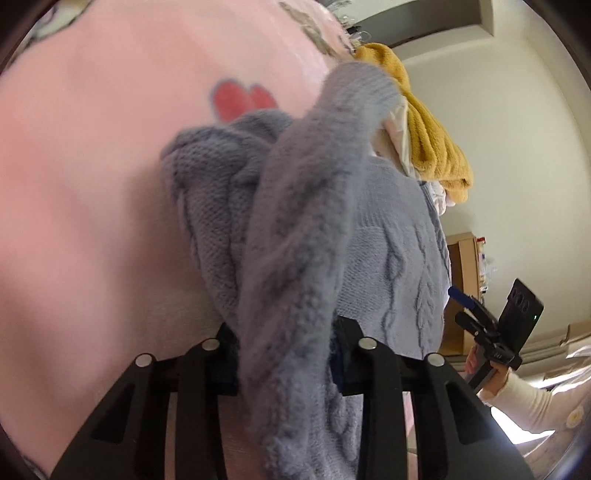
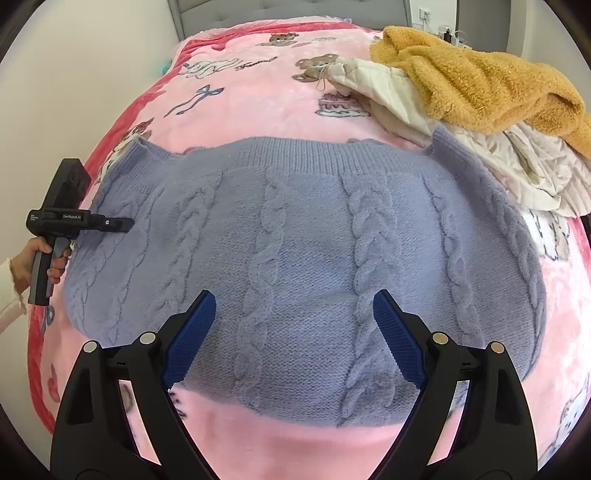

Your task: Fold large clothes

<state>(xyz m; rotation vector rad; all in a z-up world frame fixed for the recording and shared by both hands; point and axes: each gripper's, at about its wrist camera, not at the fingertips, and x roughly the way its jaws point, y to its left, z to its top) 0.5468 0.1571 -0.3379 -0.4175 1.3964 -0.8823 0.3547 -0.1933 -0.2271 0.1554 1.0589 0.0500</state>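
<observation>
A lavender cable-knit sweater (image 2: 303, 258) lies spread on the pink printed blanket (image 2: 258, 96), its ribbed hem at the far side. My right gripper (image 2: 293, 339) is open, its blue pads hovering just above the near part of the sweater. My left gripper (image 1: 284, 354) is shut on a bunched fold of the sweater (image 1: 295, 240) at its left edge; it also shows in the right wrist view (image 2: 118, 223). The right gripper appears in the left wrist view (image 1: 476, 314), held by a hand.
A mustard fleece garment (image 2: 480, 85) and a cream quilted garment (image 2: 461, 140) are piled at the far right of the bed, touching the sweater's far right corner. A grey headboard (image 2: 288, 14) stands at the back. A wall runs along the bed's left side.
</observation>
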